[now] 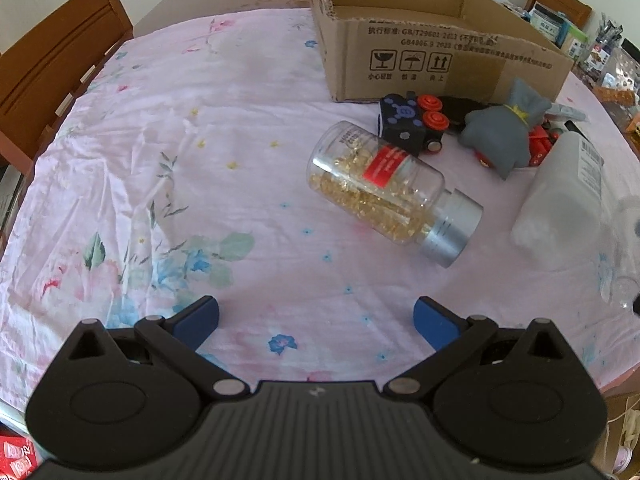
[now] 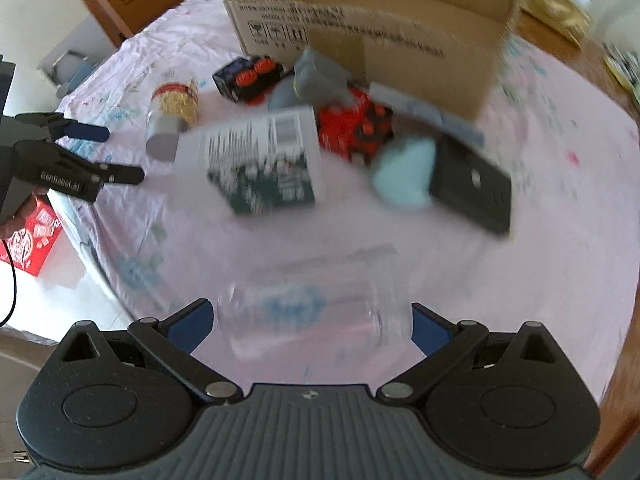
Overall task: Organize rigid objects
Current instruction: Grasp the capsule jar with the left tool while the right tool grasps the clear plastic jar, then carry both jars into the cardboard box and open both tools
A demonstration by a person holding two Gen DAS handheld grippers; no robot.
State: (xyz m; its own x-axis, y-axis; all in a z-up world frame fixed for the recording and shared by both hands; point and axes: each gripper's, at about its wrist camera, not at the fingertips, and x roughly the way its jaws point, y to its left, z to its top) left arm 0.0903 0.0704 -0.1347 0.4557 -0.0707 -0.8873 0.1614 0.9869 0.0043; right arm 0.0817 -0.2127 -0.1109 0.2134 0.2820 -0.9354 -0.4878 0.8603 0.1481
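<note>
A clear bottle of gold flakes point(image 1: 390, 190) with a silver cap lies on its side on the pink cloth, ahead and right of my open, empty left gripper point(image 1: 316, 322). It also shows in the right wrist view point(image 2: 172, 114). Behind it lie a black toy block with red knobs point(image 1: 412, 122), a grey plush point(image 1: 504, 130) and a white bottle point(image 1: 560, 196). An open cardboard box point(image 1: 420, 60) stands at the back. My right gripper point(image 2: 310, 326) is open, with a clear glass point(image 2: 312, 316) blurred between its fingers. The left gripper shows at the left of that view point(image 2: 116, 154).
The right wrist view is motion-blurred. It shows the white labelled bottle point(image 2: 260, 160), red blocks point(image 2: 352, 124), a pale blue object point(image 2: 408, 176) and a black device point(image 2: 474, 186) near the box point(image 2: 380, 32). Wooden chairs point(image 1: 52, 68) stand around the table. A red carton point(image 2: 32, 240) lies on the floor.
</note>
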